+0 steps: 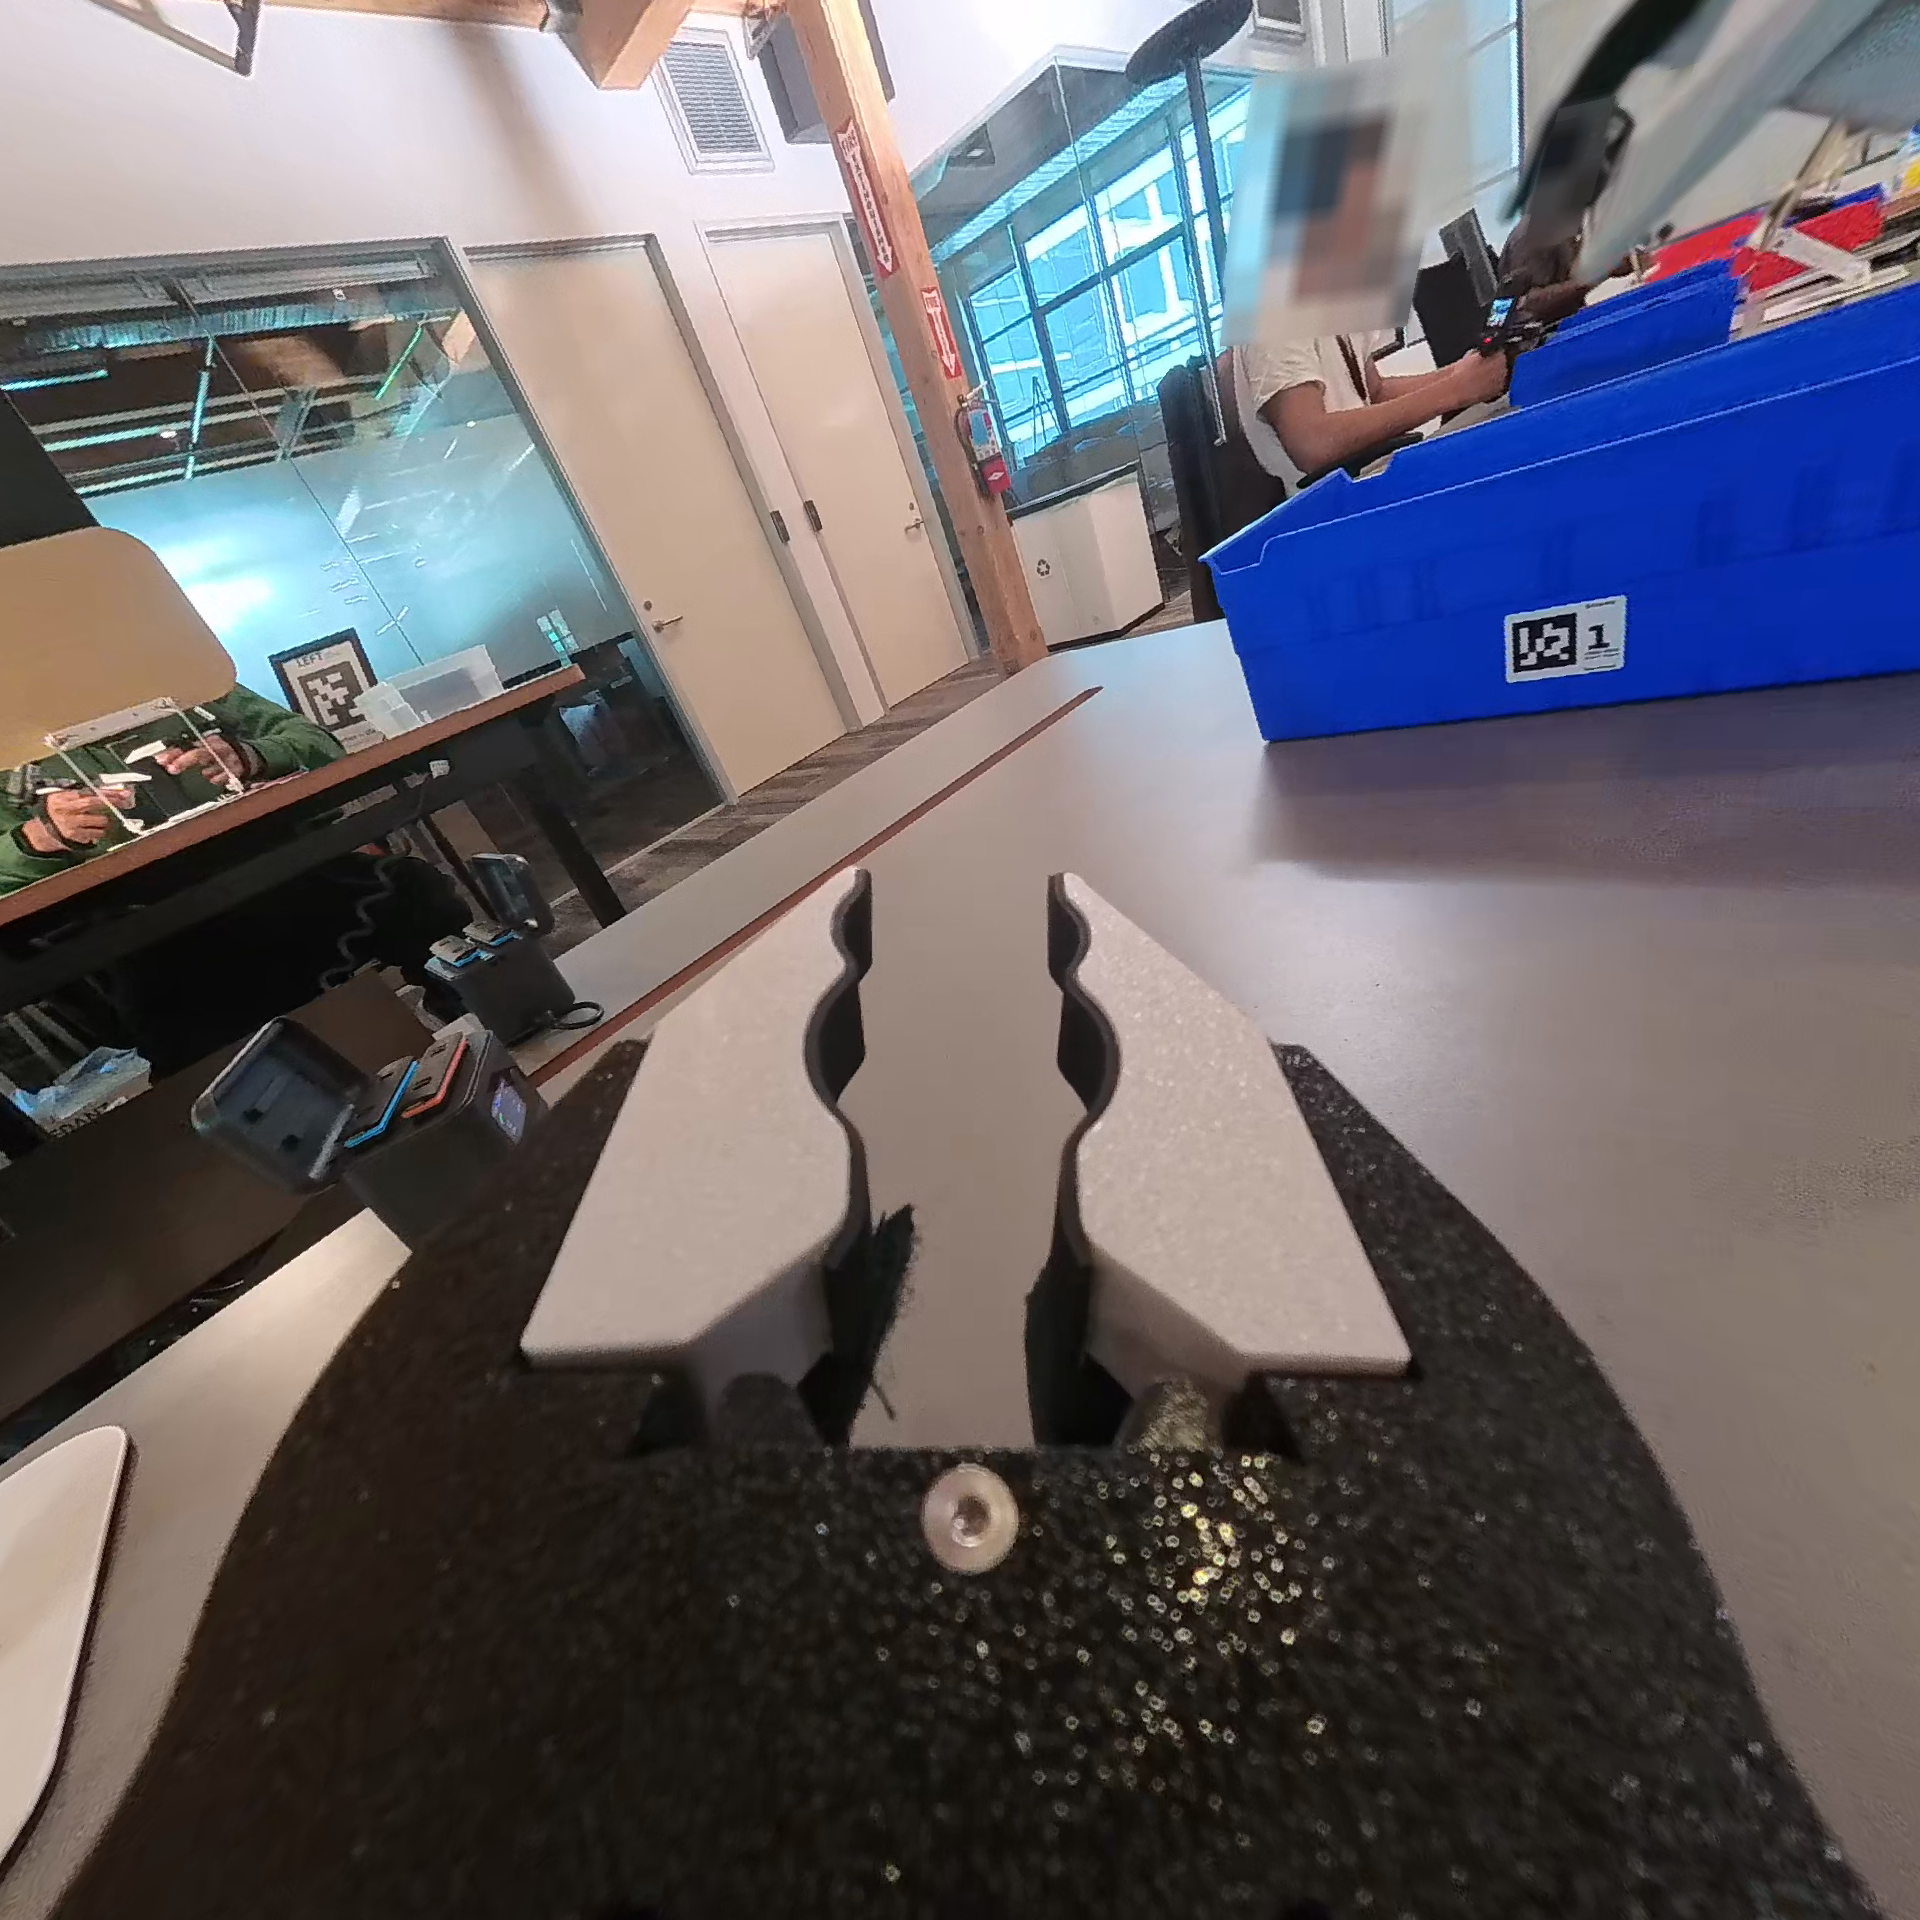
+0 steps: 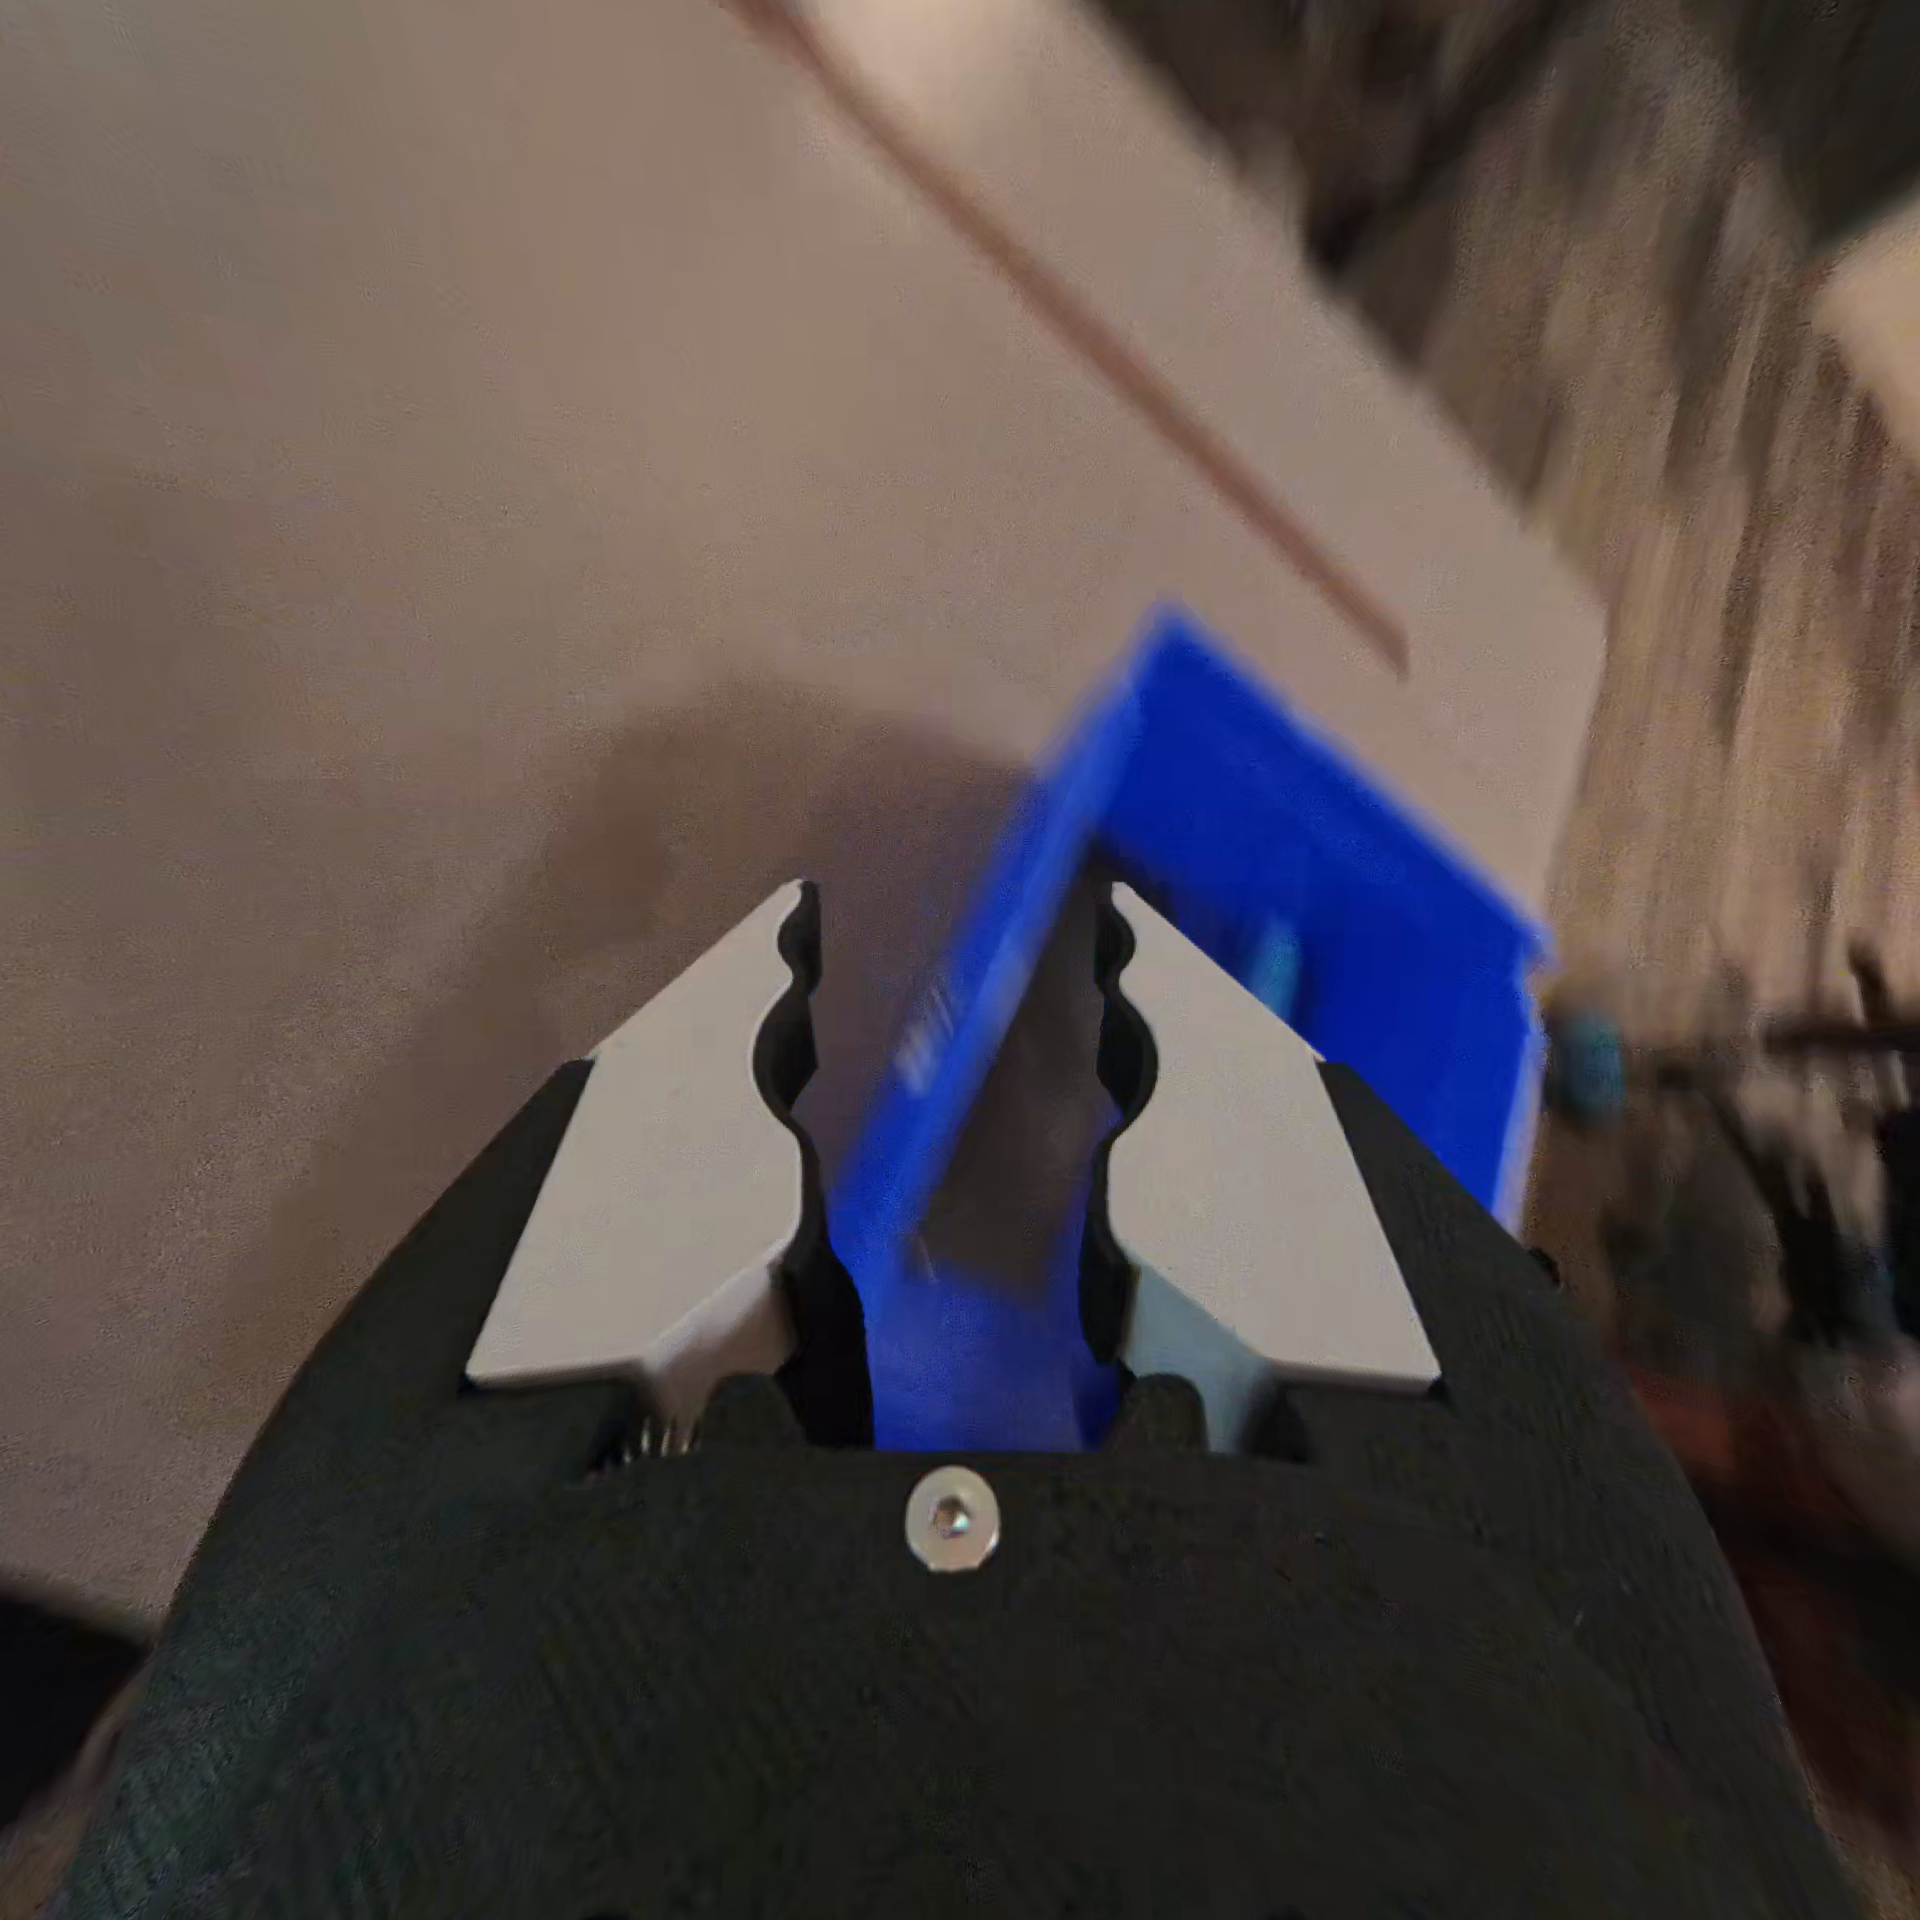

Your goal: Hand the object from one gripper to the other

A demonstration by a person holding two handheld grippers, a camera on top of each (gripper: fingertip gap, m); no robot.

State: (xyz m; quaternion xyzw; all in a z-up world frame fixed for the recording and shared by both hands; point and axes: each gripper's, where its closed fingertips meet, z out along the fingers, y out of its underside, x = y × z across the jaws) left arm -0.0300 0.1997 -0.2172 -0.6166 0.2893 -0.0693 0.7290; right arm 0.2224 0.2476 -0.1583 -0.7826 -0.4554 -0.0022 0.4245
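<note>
Which thing is to be handed over cannot be told: neither view shows a loose object clearly, so its heading and long axis cannot be read either.

The left gripper (image 1: 961,894) lies low over the grey matte table top (image 1: 1351,935). Its two pale grey fingers with wavy black pads are spread, with only bare table showing in the gap.

The right gripper (image 2: 961,904) looks steeply down at the same table. Its fingers are likewise spread, and the picture is smeared by motion. Through the gap shows a corner of a blue plastic open-topped bin (image 2: 1299,831) with a dark grey inside.

In the left wrist view that long blue bin (image 1: 1558,540) stands on the table to the right, well ahead of the fingertips. Its near wall bears a white sticker (image 1: 1566,639) with a black square code mark and a numeral.

Farther off, a wooden post (image 1: 914,343) carries red signs (image 1: 862,197) with white lettering.
</note>
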